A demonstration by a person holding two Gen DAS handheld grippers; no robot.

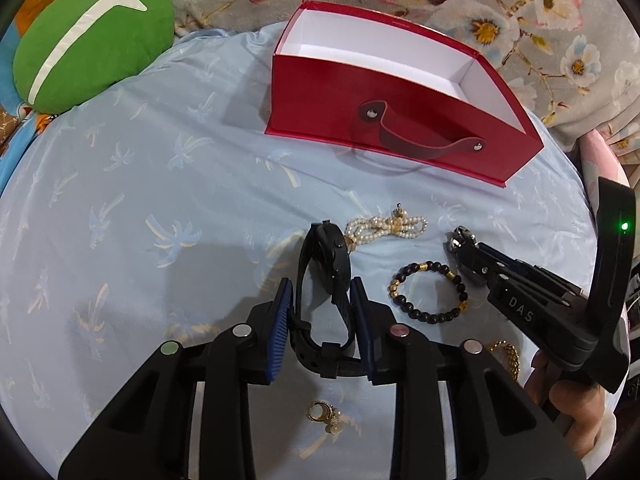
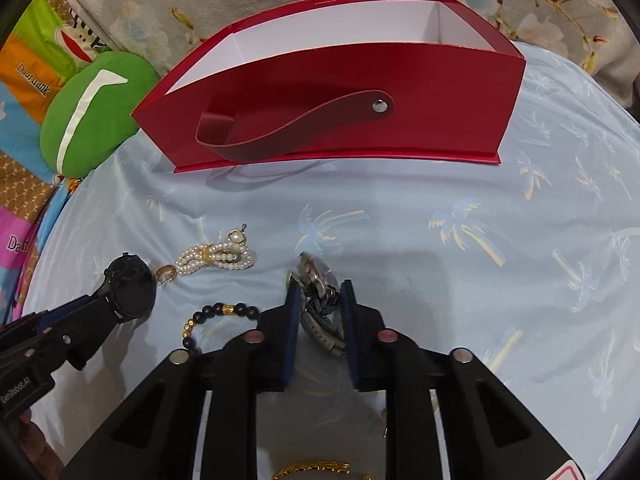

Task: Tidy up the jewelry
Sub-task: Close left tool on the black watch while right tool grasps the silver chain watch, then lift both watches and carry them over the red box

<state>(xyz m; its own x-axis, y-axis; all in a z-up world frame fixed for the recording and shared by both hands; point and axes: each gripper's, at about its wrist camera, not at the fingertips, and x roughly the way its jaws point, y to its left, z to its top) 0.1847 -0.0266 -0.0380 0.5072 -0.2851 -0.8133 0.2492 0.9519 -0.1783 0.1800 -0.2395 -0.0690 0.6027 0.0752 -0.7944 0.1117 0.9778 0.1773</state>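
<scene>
Your left gripper (image 1: 322, 300) is clamping the matte black watch (image 1: 326, 256), your right gripper (image 2: 318, 300) the steel link watch (image 2: 320, 280), both near the glossy red box (image 1: 384, 120).

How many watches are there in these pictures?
2. The black watch sits clamped in the left gripper. The silver metal watch is clamped in the right gripper. Both are above the blue cloth, in front of the red box. No others visible.
</scene>
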